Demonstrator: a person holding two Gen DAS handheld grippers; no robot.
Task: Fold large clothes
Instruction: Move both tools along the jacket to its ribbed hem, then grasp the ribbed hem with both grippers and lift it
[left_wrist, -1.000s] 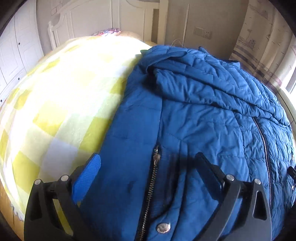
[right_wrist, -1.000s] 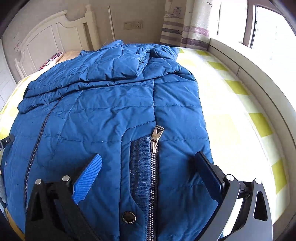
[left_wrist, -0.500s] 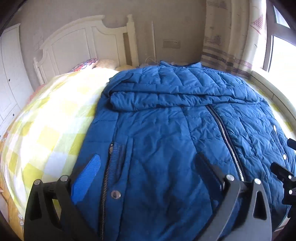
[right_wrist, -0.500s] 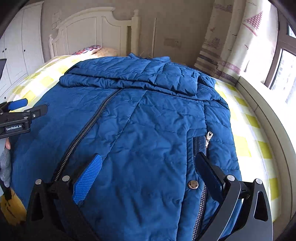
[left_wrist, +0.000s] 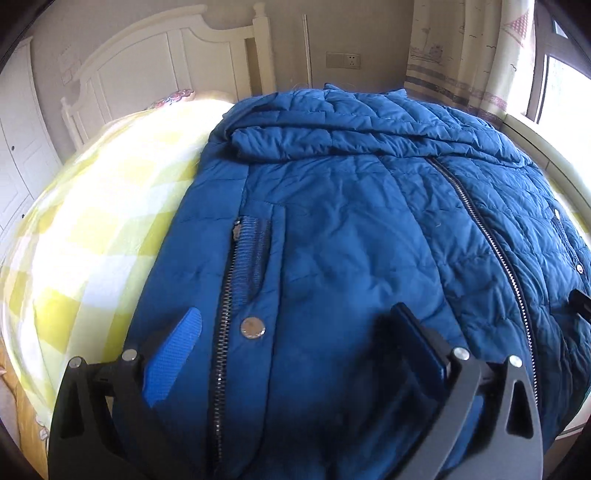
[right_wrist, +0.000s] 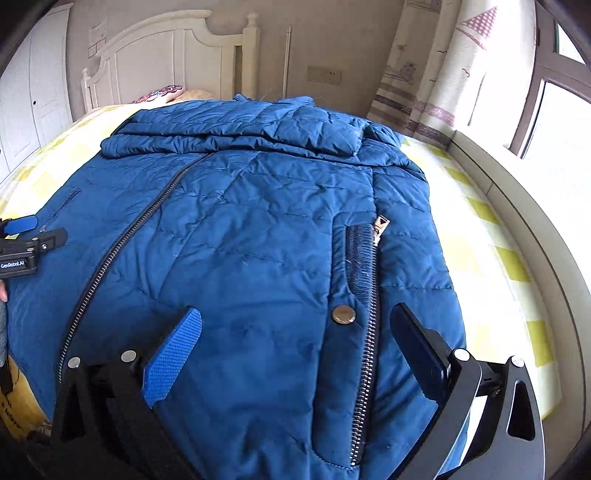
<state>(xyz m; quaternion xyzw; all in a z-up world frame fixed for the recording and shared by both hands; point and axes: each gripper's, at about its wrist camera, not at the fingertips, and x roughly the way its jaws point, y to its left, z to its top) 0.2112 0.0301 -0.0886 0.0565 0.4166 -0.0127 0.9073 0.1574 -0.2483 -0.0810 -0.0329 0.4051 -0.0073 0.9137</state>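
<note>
A large blue quilted jacket (left_wrist: 351, 229) lies front up on the bed, zipped, with its sleeves folded across the chest at the far end. It also fills the right wrist view (right_wrist: 240, 240). My left gripper (left_wrist: 295, 325) is open and empty, low over the hem by the left pocket zipper and snap button (left_wrist: 253, 327). My right gripper (right_wrist: 295, 321) is open and empty, low over the hem by the right pocket zipper and snap button (right_wrist: 343, 314). The left gripper also shows at the left edge of the right wrist view (right_wrist: 22, 240).
The bed has a yellow and white checked cover (left_wrist: 92, 221) and a white headboard (left_wrist: 166, 66) against the wall. A patterned pillow (right_wrist: 159, 92) lies at the head. A curtain (right_wrist: 443, 74) and window ledge (right_wrist: 517, 206) run along the right side. White wardrobe doors (left_wrist: 18, 129) stand at left.
Both grippers have drawn back toward the jacket's hem and now sit lower over the pockets. Both stay open and empty. The jacket has not moved.
</note>
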